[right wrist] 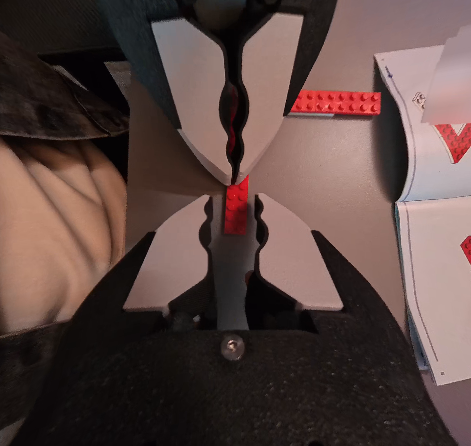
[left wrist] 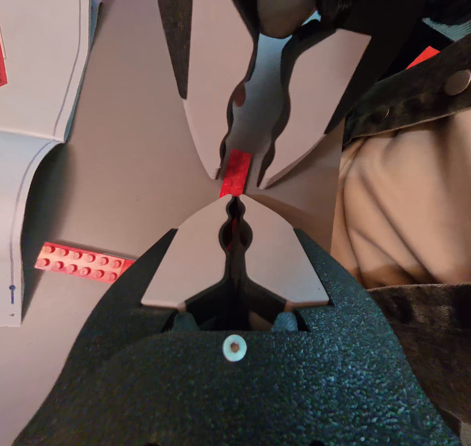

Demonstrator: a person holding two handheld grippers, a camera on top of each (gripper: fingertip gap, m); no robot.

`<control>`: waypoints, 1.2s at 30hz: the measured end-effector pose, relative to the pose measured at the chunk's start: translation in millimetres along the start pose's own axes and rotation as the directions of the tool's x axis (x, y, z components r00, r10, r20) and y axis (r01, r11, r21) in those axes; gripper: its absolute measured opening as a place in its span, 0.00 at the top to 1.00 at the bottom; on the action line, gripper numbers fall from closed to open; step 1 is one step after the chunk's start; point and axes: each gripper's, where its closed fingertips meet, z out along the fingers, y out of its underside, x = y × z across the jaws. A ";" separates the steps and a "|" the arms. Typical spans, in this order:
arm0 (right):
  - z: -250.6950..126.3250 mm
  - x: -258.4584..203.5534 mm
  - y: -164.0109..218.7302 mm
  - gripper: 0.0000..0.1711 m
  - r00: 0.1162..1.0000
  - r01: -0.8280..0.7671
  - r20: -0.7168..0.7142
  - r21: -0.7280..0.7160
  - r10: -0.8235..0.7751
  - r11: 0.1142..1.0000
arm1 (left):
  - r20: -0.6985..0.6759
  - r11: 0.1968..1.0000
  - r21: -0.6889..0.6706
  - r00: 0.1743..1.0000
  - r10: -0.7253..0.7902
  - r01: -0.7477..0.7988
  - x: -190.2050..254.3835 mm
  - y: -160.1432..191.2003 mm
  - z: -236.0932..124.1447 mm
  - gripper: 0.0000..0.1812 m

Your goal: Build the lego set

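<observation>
A narrow red lego plate is held in the air between the two grippers, which face each other tip to tip. My left gripper is shut on one end of it; red shows in the gap between its pads. In the right wrist view the same plate sticks out of the left gripper. My right gripper is open, with one finger on each side of the plate's free end and a small gap on both sides. The right gripper also shows in the left wrist view.
A longer red plate with two rows of studs lies on the grey table. An open instruction booklet lies beyond it. A person's beige top and dark jacket are close on the other side. My two grippers' fingertips are within a few centimetres of each other.
</observation>
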 end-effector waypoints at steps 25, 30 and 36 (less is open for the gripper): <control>-32.3 25.1 -46.7 0.91 0.778 0.562 -0.408 0.112 -0.477 0.820 | -0.009 0.563 0.703 0.797 -0.604 0.435 -26.8 7.4 -93.1 0.60; -49.1 15.0 -51.8 0.91 0.646 0.703 -0.499 0.095 -0.577 0.705 | -0.334 0.474 0.631 0.766 -0.549 0.614 -20.7 -19.6 -72.0 0.62; -72.5 11.0 -56.1 0.89 0.648 0.704 -0.562 0.183 -0.515 0.686 | -0.310 0.550 0.725 0.910 -0.276 0.414 2.2 -49.9 -78.9 0.96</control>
